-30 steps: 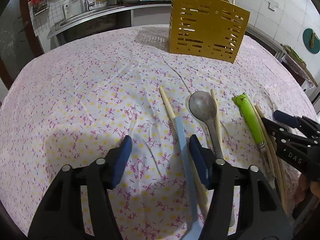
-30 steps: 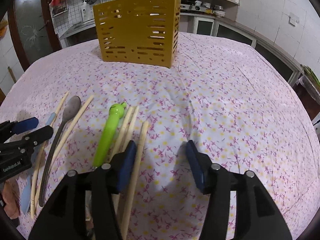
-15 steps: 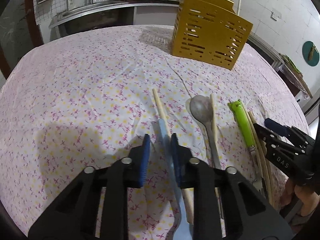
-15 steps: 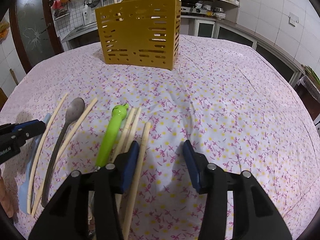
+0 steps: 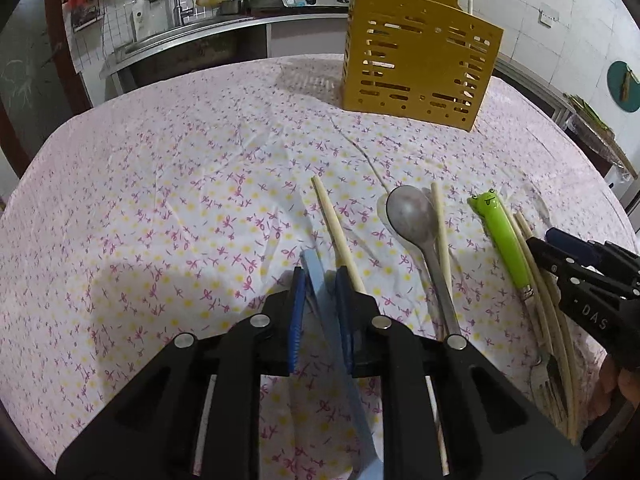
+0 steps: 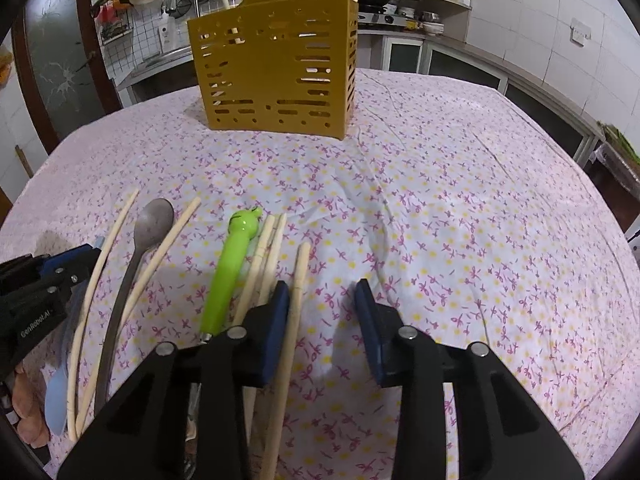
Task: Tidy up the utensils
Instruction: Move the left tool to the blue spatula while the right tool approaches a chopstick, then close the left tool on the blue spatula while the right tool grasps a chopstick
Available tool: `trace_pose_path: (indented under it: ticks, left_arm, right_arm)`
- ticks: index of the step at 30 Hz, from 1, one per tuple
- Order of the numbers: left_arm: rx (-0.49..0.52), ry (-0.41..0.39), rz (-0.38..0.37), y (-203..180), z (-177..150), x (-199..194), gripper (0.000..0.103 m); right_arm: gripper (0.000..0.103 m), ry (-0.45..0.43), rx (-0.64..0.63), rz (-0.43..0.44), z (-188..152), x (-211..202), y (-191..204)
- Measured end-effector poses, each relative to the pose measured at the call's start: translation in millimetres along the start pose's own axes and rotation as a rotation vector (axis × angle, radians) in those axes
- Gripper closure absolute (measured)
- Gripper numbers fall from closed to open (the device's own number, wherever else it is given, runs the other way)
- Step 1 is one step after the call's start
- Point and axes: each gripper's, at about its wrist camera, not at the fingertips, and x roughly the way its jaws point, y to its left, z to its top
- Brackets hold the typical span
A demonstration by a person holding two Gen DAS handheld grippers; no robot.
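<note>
Blue pads of the left tool (image 5: 320, 300) now clamp the pale blue handle (image 5: 316, 280), where a second ago they stood wide around it; that piece looks ready to lift toward the yellow basket (image 5: 416, 64) at the far edge of the desk (image 5: 160, 200). Right tool (image 6: 322, 316) is closing, with a chopstick (image 6: 294, 320) between its jaws, seemingly not yet pinched. Spoon (image 5: 412, 216) and green fork (image 5: 504, 240) lie flat near the front edge.

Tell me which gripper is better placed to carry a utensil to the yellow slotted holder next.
Left. The left gripper is clamped on the pale blue flat plastic handle, ready to lift toward the yellow slotted holder. The right gripper is closing, a pale wooden chopstick between its jaws, ungripped.
</note>
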Motion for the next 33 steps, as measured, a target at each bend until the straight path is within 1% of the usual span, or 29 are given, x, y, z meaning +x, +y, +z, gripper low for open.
trace_pose_path:
  ticks: [3, 5, 6, 7, 10, 11, 13, 14, 16, 21, 28, 33]
  left_arm:
    - [0.030, 0.004, 0.009, -5.2, 1.3, 1.9, 0.080]
    - [0.043, 0.001, 0.026, -8.6, 0.8, 2.4, 0.080]
    - [0.036, 0.002, 0.023, -7.6, 1.1, 2.7, 0.080]
    - [0.023, 0.003, 0.015, -6.0, 1.4, 2.8, 0.080]
    - [0.006, -0.002, 0.001, -3.6, 1.6, 3.1, 0.081]
    - [0.008, -0.005, 0.003, -3.9, 1.0, 2.8, 0.081]
    - [0.007, -0.006, 0.001, -3.5, 0.5, 2.7, 0.081]
    - [0.004, -0.006, -0.004, -1.9, 0.0, 2.0, 0.081]
    - [-0.002, -0.005, -0.014, 0.8, -0.6, 1.1, 0.081]
    - [0.001, -0.004, -0.013, 1.1, -1.5, 0.1, 0.081]
    - [0.001, -0.003, -0.018, 0.6, -1.1, 0.2, 0.081]
    - [0.004, -0.001, -0.007, 2.0, -0.5, 0.6, 0.081]
  right_arm:
    - [0.070, 0.002, -0.013, -0.016, 1.0, 0.0, 3.9]
    - [0.071, 0.000, -0.010, -0.015, 0.9, -0.3, 4.2]
    - [0.073, -0.005, -0.007, -0.016, 0.4, -1.0, 4.5]
    - [0.076, -0.011, -0.007, -0.016, -0.2, -1.9, 5.8]
    - [0.078, -0.027, -0.021, -0.031, -2.7, -5.5, 9.4]
    - [0.083, -0.040, -0.030, -0.033, -3.4, -7.9, 12.3]
    - [0.086, -0.056, -0.037, -0.039, -4.2, -12.4, 15.3]
    - [0.090, -0.057, -0.042, -0.036, -4.6, -13.3, 16.4]
    - [0.094, -0.028, -0.053, -0.013, -6.6, -9.7, 20.7]
    - [0.094, 0.002, -0.030, 0.013, -3.9, -6.2, 15.9]
    - [0.094, 0.013, -0.030, 0.026, -0.9, -3.3, 12.7]
    - [0.094, 0.014, -0.033, 0.043, 3.3, 1.1, 10.6]
